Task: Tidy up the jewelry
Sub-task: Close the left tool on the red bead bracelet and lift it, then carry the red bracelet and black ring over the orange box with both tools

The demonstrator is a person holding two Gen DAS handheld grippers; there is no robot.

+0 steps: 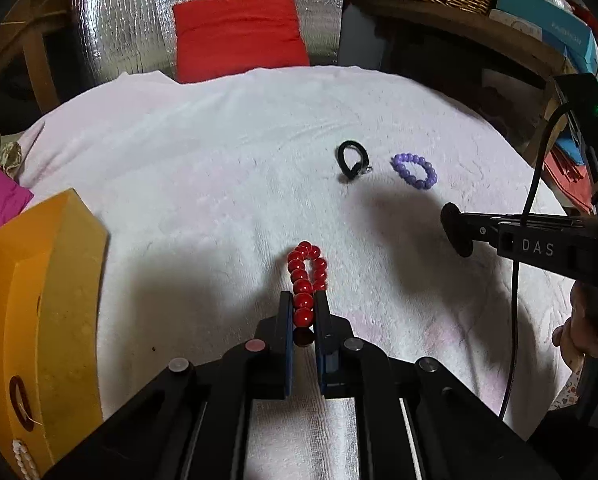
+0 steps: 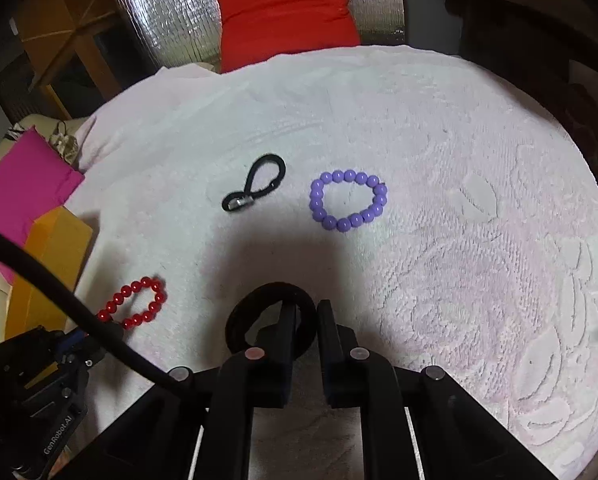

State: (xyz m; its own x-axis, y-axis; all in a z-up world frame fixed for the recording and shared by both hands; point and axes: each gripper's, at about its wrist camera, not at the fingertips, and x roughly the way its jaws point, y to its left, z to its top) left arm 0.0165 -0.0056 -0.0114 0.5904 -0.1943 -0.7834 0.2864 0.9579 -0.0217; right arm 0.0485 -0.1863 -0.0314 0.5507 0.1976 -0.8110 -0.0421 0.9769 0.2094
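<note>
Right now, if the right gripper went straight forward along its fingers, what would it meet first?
Probably bare white towel, just short of the purple bead bracelet; depth is unclear. The right gripper holds a black ring.

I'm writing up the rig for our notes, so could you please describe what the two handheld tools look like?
Both tools are matte black with paired flat fingers and round pivot caps, one of them pinkish. The right tool bears white "DAS" lettering, a black cable and a green indicator light. The left tool has blue finger pads and white "GenRobot.AI" lettering on its body.
</note>
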